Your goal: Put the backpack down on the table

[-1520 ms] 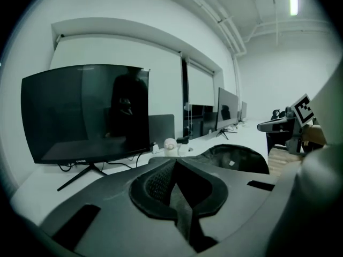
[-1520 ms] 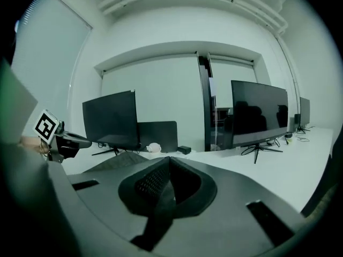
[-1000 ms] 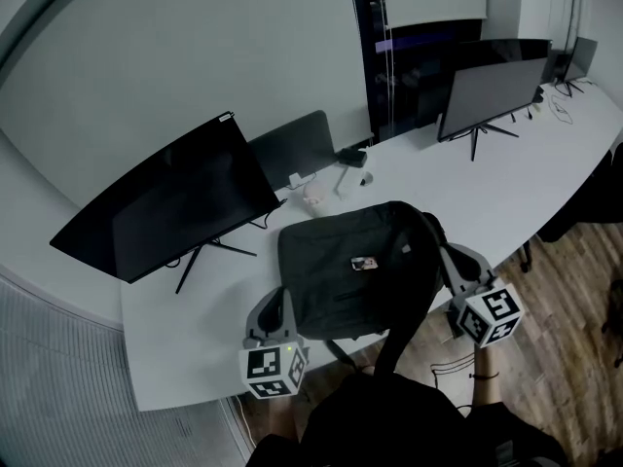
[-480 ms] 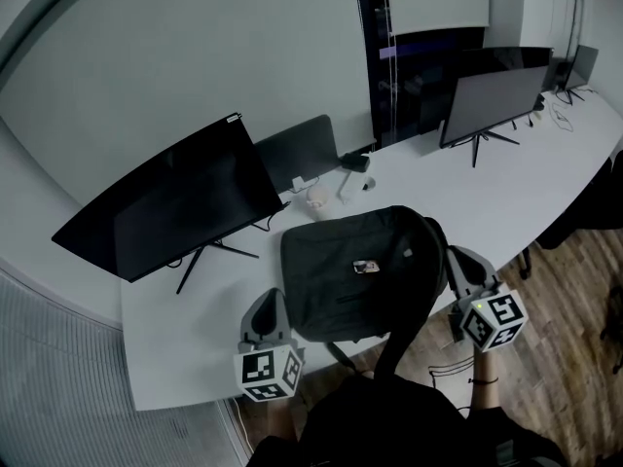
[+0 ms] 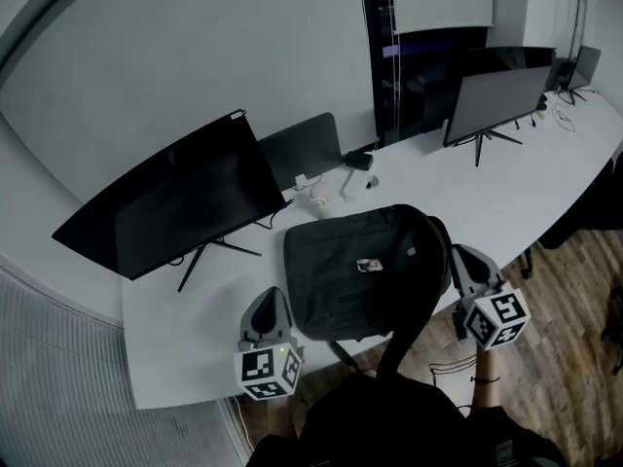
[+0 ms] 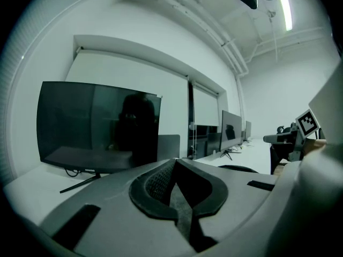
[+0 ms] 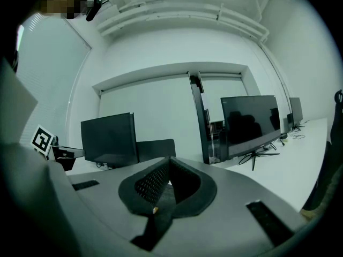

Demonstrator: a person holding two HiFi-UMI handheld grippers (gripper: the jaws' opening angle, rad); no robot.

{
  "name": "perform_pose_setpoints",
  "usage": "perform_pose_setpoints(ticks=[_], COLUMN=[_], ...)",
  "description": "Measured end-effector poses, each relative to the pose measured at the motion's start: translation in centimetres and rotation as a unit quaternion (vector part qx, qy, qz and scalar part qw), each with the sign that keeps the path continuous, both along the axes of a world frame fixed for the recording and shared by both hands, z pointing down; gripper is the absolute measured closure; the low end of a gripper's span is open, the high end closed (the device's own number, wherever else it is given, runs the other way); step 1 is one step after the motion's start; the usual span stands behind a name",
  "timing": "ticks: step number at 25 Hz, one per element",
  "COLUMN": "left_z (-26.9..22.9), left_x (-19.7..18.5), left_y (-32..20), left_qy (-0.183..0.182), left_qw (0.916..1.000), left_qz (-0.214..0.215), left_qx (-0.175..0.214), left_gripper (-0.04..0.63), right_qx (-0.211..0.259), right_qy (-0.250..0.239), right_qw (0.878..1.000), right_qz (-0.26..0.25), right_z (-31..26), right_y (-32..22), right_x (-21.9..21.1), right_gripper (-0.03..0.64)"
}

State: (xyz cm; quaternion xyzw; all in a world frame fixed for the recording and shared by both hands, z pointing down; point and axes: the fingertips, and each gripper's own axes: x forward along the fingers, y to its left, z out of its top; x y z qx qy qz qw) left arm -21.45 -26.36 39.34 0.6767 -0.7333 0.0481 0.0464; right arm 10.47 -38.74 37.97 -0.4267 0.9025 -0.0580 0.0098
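The dark backpack (image 5: pixel 365 270) lies flat on the white table (image 5: pixel 545 188) near its front edge. One strap (image 5: pixel 404 334) hangs off the edge toward the person. My left gripper (image 5: pixel 270 300) sits just left of the bag's near corner, apart from it, jaws shut and empty. At the bag's right side my right gripper (image 5: pixel 465 259) is also shut with nothing in it. In the left gripper view the shut jaws (image 6: pixel 174 165) point along the table, and the right gripper (image 6: pixel 292 138) shows at the far right. The right gripper view shows its own shut jaws (image 7: pixel 169 165).
A big dark monitor (image 5: pixel 175 207) stands at the table's left, and a second monitor (image 5: pixel 496 90) at the back right. A dark panel (image 5: pixel 302 149) and small white items (image 5: pixel 331 188) lie behind the bag. Wooden floor (image 5: pixel 574 290) lies beyond the table's right edge.
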Motion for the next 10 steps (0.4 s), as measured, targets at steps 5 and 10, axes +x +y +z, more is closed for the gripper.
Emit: perform_pose_setpoints(ticks=[5,10], left_z=[0.19,0.75], left_x=[-0.39,-0.57], left_y=[-0.05,-0.06], left_qy=[0.001,-0.002], left_qw=[1.0000,0.9999], left_qz=[-0.001,-0.001], left_qx=[-0.003,-0.012], left_gripper=[0.580,0.579], right_qx=[-0.004,0.003], right_qy=[0.003,0.015], right_qw=[1.000,1.000], right_qz=[0.003,0.008], right_z=[0.33,0.35], right_y=[-0.11,-0.15], right_x=[-0.21,-0.27], right_gripper=[0.603,0.603])
